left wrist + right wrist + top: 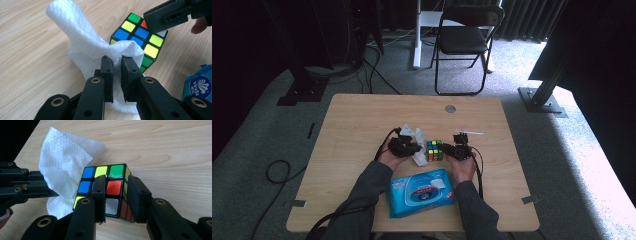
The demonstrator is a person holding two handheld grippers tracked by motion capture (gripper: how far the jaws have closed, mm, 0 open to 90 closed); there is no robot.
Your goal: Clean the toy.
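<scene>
The puzzle cube [105, 190] sits mid-table on the wooden table [357, 125], just beyond the blue wipes pack [421, 192]. My right gripper [116, 195] has its jaws clamped across one corner column, steadying it. My left gripper [117, 72] pinches a white wipe [82, 45] against the cube's near face. I'd keep the right clamp firm and drag the wipe in short strokes, so the cube doesn't twist or skid
</scene>
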